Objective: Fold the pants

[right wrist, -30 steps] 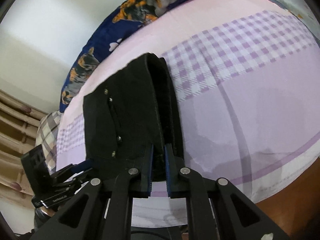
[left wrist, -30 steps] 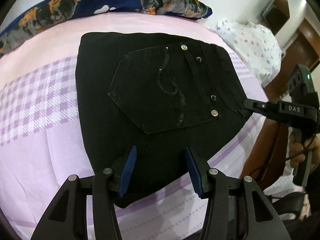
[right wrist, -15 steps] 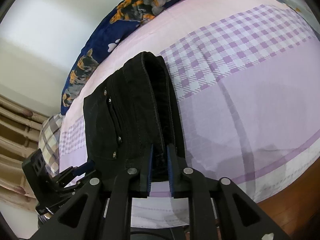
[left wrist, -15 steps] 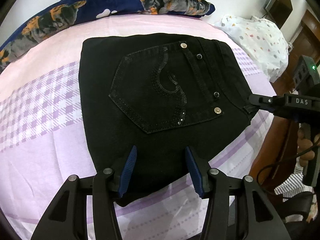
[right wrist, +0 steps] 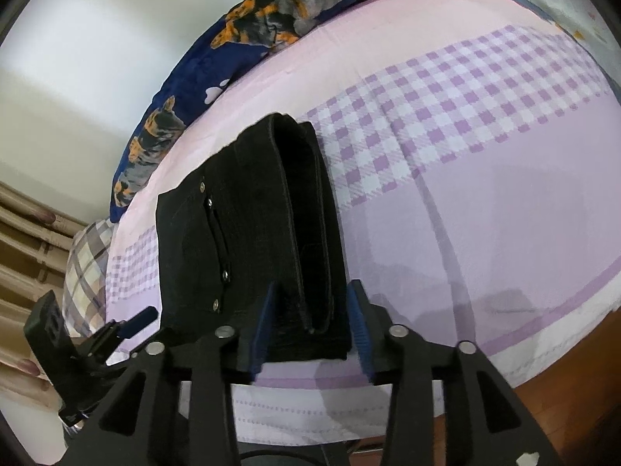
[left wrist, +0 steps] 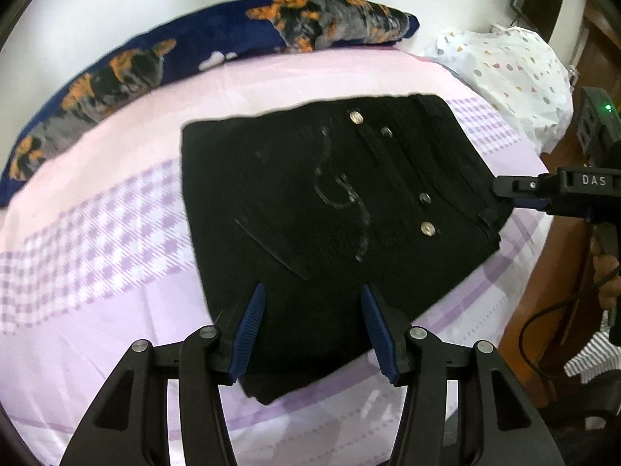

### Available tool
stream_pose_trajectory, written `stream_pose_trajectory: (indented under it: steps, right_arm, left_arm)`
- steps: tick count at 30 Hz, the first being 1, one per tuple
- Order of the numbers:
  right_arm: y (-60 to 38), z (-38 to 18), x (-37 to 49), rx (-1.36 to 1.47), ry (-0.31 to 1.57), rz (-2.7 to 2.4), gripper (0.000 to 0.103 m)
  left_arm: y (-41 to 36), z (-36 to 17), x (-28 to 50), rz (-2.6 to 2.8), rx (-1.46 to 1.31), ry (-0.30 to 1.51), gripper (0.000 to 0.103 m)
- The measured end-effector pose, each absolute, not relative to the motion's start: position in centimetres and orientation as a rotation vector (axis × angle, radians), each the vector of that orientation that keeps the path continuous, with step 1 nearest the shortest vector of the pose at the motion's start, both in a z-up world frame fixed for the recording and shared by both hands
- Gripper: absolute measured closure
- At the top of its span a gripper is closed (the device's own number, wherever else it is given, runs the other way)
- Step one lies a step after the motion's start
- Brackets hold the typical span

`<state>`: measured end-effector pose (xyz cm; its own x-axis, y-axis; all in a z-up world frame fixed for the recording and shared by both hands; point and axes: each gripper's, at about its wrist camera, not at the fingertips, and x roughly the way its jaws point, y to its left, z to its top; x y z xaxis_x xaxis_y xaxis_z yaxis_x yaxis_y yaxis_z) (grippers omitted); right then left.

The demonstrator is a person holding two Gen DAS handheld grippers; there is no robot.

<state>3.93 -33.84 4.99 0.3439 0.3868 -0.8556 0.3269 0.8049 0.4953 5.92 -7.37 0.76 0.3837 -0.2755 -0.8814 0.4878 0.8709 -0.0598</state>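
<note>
My left gripper [left wrist: 312,324] has its 2 blue-padded fingers [left wrist: 248,330] spread wide apart, holding nothing, poised over the near edge of the black pants [left wrist: 330,209]; I cannot tell whether the tips touch the cloth. My right gripper [right wrist: 310,324] is also parted, its 2 blue pads [right wrist: 263,326] standing either side of the thick stacked edge at the waistband end of the pants [right wrist: 248,240], with a little gap showing on each side, so it is not clamped on the fabric. From the left wrist view that right gripper [left wrist: 516,194] reaches in from the right with its tip at the corner of the bundle. The pants lie folded into a compact, roughly square stack on the bed sheet [left wrist: 97,252], back pocket [left wrist: 310,202] up, with pale curling stitching and 4 metal rivets, 1 of which is a rivet [left wrist: 427,229] near the right edge. The right wrist view shows the layered fold [right wrist: 306,213] as several dark plies lying on top of each other. The sheet is pink and lilac with a checked band [right wrist: 446,116] running under the stack. Along the far side of the bed lies a navy blanket [left wrist: 155,66] printed with dogs, and at the far right corner sits a white spotted pillow [left wrist: 516,73].
</note>
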Motion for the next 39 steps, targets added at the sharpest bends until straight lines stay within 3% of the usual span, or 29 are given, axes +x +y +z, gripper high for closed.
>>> stream_pose_trajectory:
  steps: [7,24,39]
  right_arm:
    - [-34.5,5.9,6.0,0.637,1.23,0.049,0.049]
    - [-35.7,1.8,9.5,0.712,1.314,0.208,0.048]
    - [-36.4,0.4,8.7,0.779,1.318,0.248,0.05]
  left_arm:
    - [-5.9,1.6,7.8,-0.397,0.262,1.022,0.046]
    - [0.7,-1.0,13.2,-0.457,-0.211,1.217,0.044]
    - [-0.1,-2.7,14.2,-0.508,-0.298,1.28,0.044]
